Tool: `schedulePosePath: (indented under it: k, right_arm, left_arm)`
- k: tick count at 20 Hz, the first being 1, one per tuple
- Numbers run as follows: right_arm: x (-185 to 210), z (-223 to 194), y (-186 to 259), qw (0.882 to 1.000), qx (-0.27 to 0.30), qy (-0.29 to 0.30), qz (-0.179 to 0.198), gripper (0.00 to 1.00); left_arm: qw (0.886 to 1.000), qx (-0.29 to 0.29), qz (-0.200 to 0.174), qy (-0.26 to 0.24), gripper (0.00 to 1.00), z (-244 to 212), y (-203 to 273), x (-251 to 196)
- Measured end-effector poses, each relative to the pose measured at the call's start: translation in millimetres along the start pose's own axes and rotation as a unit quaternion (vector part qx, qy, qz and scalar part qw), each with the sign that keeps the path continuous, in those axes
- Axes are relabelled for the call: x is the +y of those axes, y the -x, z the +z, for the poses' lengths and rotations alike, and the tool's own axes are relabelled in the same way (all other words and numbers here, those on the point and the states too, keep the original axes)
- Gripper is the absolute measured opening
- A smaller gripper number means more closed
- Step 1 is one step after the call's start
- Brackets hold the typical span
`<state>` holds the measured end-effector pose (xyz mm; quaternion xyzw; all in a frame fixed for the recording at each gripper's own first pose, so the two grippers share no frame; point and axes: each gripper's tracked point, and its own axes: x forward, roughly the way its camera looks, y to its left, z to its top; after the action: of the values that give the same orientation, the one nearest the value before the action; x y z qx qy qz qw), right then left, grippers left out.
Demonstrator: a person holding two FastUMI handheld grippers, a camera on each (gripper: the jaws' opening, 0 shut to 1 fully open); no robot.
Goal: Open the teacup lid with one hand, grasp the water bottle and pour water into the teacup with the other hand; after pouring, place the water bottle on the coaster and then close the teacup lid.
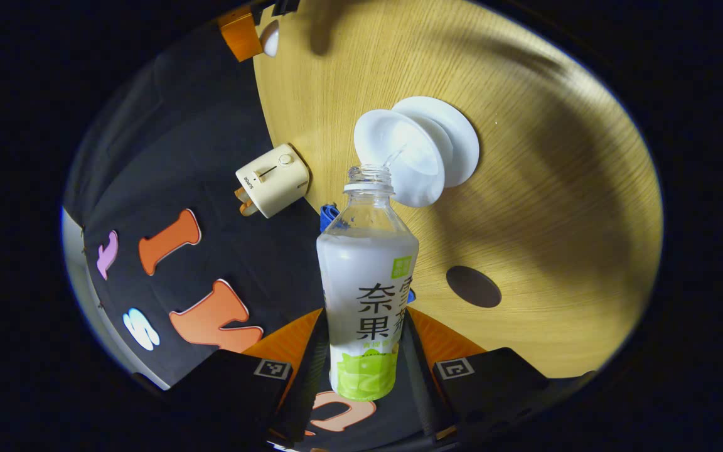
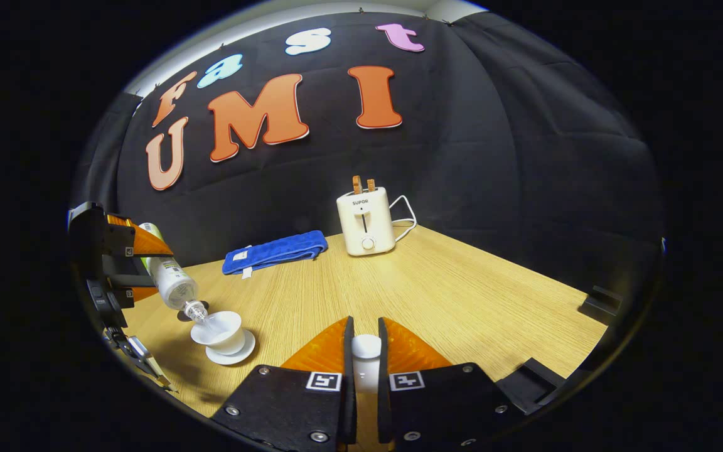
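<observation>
My left gripper [image 1: 366, 351] is shut on the water bottle [image 1: 368, 289], which is uncapped and tilted with its mouth over the white teacup [image 1: 408, 160]. A thin stream of water runs from the mouth into the cup. The cup stands on a white saucer [image 1: 455, 135]. A dark round coaster [image 1: 473, 286] lies on the wood to the right of the bottle. In the right gripper view the left gripper [image 2: 142, 263] holds the bottle [image 2: 170, 279] tipped over the teacup [image 2: 218, 333]. My right gripper [image 2: 366, 351] is shut on the white teacup lid [image 2: 366, 348], held above the table.
A cream toaster [image 2: 366, 221] with a white cord stands at the back of the wooden table [image 2: 462, 295]. A folded blue towel [image 2: 273, 252] lies to its left near the black wall. The toaster [image 1: 272, 181] and towel corner [image 1: 329, 215] sit beyond the bottle.
</observation>
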<state>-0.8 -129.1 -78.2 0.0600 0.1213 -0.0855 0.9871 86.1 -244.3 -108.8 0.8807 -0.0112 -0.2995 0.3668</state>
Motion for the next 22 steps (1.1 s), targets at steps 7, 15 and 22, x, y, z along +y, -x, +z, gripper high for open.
schedulePosePath:
  k: [7, 15, 22]
  right_arm:
    - [2.6, -2.9, -1.2, 1.0, 0.005, 0.004, 0.0, 0.13]
    - [13.1, 7.5, 2.2, 1.0, 0.0, 0.01, 0.007, 0.13]
    - [19.7, 14.3, 2.2, 1.0, -0.002, 0.017, 0.009, 0.13]
  left_arm:
    - [0.988, -0.018, -0.022, 0.15, 0.66, 8.3, -1.7, -27.4]
    - [0.918, -0.041, -0.055, 0.39, 0.69, 14.2, 11.9, -59.7]
    - [0.79, -0.036, -0.059, 0.61, 0.69, -6.7, -0.5, -76.0]
